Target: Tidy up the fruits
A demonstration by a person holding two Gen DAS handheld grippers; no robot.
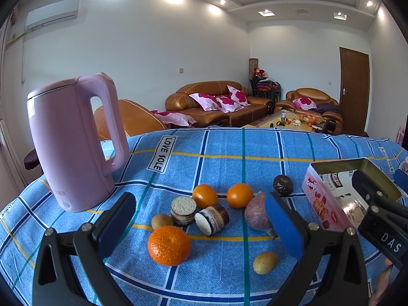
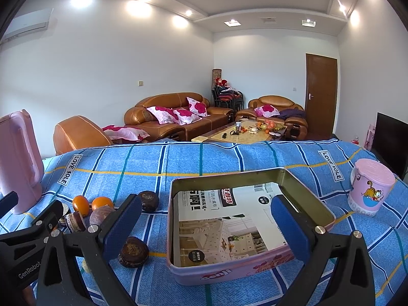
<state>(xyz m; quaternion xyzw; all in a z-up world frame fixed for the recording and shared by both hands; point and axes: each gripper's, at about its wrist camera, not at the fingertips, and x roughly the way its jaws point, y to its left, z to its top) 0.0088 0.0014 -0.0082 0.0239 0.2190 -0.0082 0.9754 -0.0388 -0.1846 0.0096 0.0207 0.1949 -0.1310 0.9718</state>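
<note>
A: State the condition of both grippers.

B: The left gripper [image 1: 201, 225] is spread wide with nothing between its blue pads. It hangs over the fruit group at lower centre of the left view. The right gripper [image 2: 206, 225] is equally wide and empty. It hangs above the open tin [image 2: 306, 232], which fills the lower centre of the right view.

A: Where is the fruit?

B: All of it lies loose on the blue checked cloth [image 1: 224, 150]. None is in the tin. A large orange [image 1: 169, 245] is nearest the left camera. Two smaller oranges [image 1: 204, 195] sit behind it, with a purple fruit [image 1: 256, 215] at right and a dark round fruit [image 1: 283, 185] beyond.

A: Why this arrangement?

B: Judgement: the tin stands just right of the fruit as the collecting container. The left gripper is placed to pick and the right to attend to the tin. Its floor is lined with a printed leaflet [image 2: 229, 219].

A: What does each view add?

B: The right view alone shows the tin's interior, a pink cup [image 2: 371, 187] at far right, and another dark fruit [image 2: 133, 252] beside the tin's left wall. The left view alone shows the whole pink kettle [image 1: 74, 140], two small jars [image 1: 183, 210] and two yellowish fruits [image 1: 265, 262].
</note>
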